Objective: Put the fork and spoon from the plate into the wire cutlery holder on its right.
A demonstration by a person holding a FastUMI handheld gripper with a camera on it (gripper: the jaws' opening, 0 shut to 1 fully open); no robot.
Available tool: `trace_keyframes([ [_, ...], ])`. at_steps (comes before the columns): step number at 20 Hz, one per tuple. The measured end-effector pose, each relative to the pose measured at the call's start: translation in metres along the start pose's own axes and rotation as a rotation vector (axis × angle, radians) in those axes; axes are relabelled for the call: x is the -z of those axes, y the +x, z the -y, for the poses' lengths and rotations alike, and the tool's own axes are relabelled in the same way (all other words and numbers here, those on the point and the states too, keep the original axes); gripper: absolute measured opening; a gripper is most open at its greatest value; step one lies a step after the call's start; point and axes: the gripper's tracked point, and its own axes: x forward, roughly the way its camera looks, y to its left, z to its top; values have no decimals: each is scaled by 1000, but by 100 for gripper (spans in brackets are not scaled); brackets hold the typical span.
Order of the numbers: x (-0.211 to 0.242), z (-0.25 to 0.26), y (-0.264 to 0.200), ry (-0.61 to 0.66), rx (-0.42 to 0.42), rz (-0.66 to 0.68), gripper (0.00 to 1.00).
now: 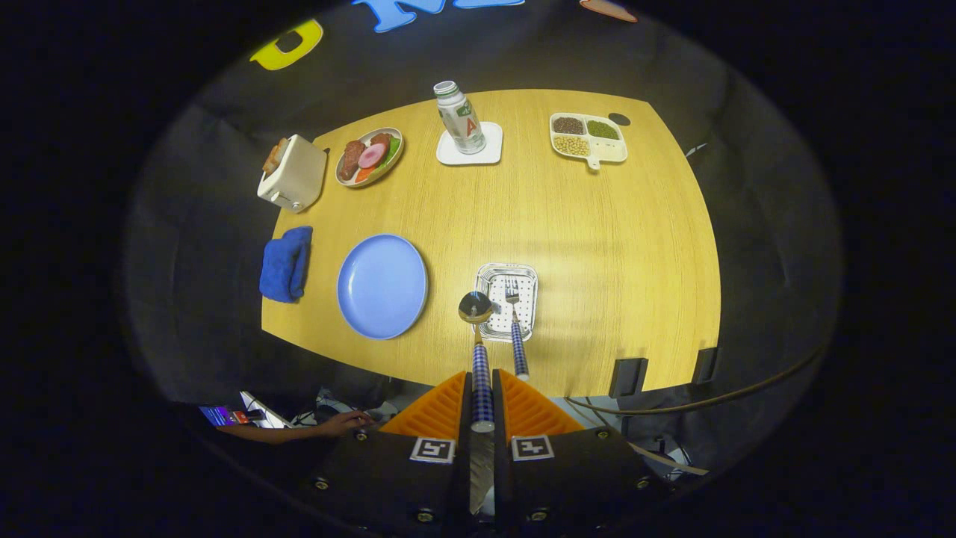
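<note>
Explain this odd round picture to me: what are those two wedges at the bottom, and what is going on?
The camera rides on handheld tongs that a person carries; the wedges are its two fingers, seen from behind, high above a wooden table. They are shut on the spoon handle. The fork already stands in the wire cutlery holder, right of the empty blue plate. Farther off: a blue cloth, a toaster, a food plate, a bottle on a coaster, and a divided tray of beans.

Wooden table [597,246] with toaster [293,174], blue cloth [285,264], blue plate [382,286], food plate [369,156], coaster [470,145], divided tray [588,137], wire cutlery holder [508,299].
</note>
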Motion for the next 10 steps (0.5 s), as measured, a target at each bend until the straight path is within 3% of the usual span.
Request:
trace_keyframes([
  [6, -7, 19, 16, 5, 17, 3, 13],
  [10, -17, 34, 63, -64, 101, -23, 14],
])
